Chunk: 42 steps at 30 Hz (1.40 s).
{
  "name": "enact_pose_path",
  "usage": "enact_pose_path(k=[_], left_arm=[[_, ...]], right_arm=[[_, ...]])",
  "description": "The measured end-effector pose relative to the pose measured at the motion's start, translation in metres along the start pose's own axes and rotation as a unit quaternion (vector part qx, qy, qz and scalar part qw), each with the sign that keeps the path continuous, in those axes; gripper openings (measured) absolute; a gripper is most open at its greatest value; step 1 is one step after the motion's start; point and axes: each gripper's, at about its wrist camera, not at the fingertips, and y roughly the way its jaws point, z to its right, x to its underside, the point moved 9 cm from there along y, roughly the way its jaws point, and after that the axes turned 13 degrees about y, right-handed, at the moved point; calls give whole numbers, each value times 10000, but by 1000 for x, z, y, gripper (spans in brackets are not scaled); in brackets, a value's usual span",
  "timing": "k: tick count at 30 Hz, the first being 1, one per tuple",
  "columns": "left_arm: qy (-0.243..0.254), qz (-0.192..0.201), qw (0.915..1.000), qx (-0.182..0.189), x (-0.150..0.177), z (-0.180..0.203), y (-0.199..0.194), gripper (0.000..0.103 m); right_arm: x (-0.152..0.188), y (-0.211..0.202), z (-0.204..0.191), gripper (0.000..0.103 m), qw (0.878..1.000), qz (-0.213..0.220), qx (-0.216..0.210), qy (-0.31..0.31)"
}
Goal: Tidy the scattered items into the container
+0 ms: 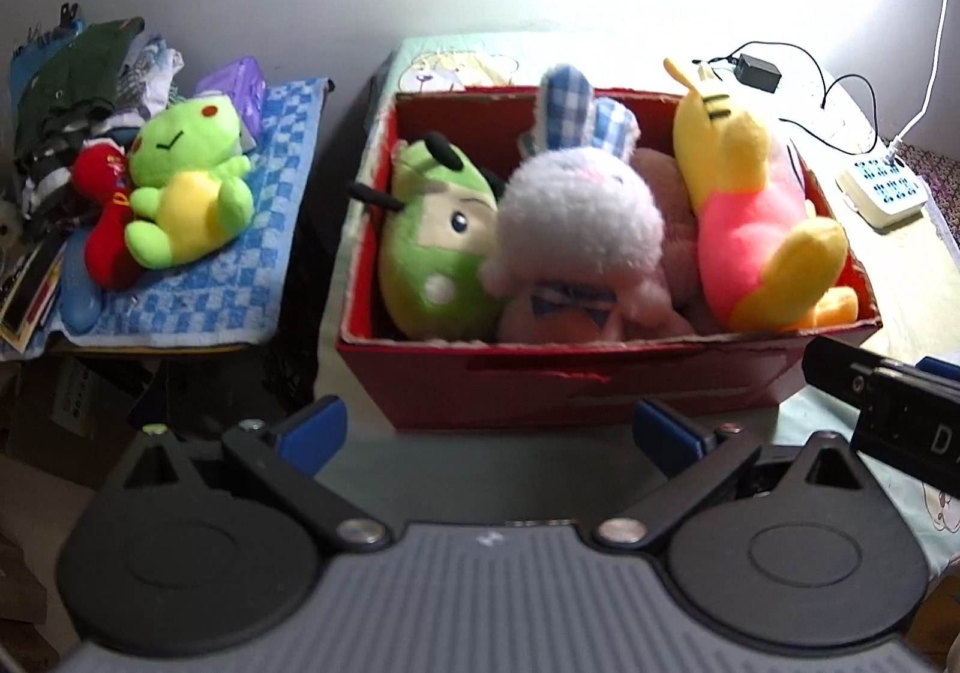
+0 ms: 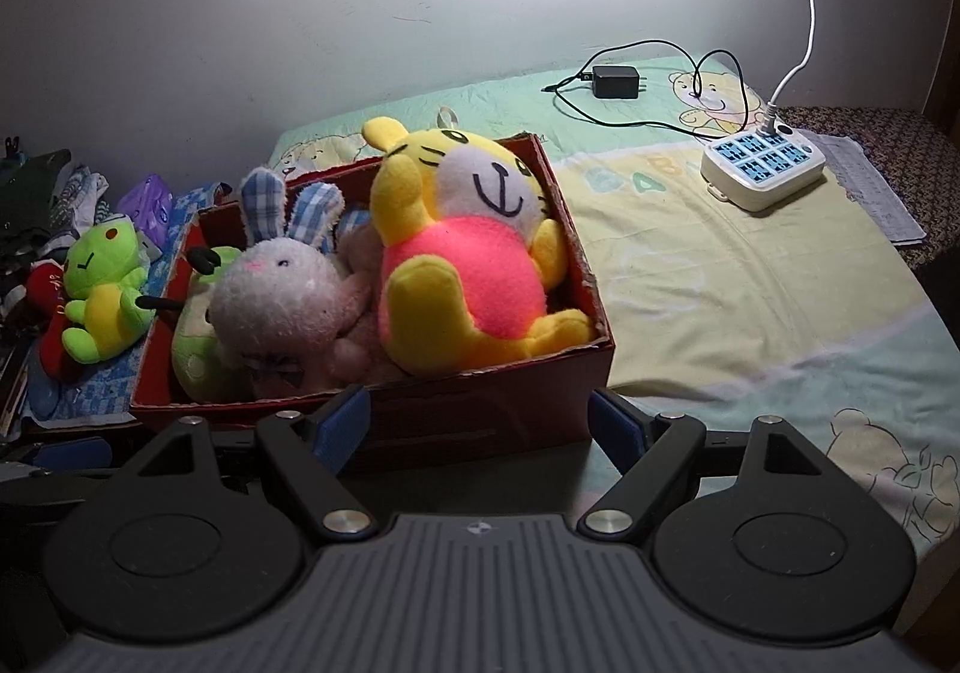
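the red cardboard box (image 2: 480,421) sits on the pale cartoon-print sheet (image 2: 750,277) and is packed: a yellow and pink tiger plush (image 2: 474,265) leans on its right wall, a grey bunny plush with blue checked ears (image 2: 276,289) in the middle, a green round plush (image 1: 432,247) wedged at the left. the left gripper (image 1: 489,433) and right gripper (image 2: 477,427) both hover spread wide, holding nothing, just before the box's near wall. one lime-green frog plush (image 1: 186,193) lies outside on the blue checked towel (image 1: 240,277), probably the last item. little room remains in the box; the gap between towel and box is dark, and the white power strip (image 2: 762,169) stands well apart on the right
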Motion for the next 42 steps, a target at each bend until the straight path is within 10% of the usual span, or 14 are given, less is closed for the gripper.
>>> enact_pose_path(k=[25,29,42], left_arm=[[-630,493,9966,-215,-72,-36,-4,103],[-616,489,9934,-830,-75,-45,1,102],[-617,595,9963,-86,-82,-24,5,103]], right_arm=[[-70,17,-23,87,9992,261,59,-284],[-78,20,-22,88,9991,257,39,-325],[-78,35,-16,89,9990,25,28,-444]])
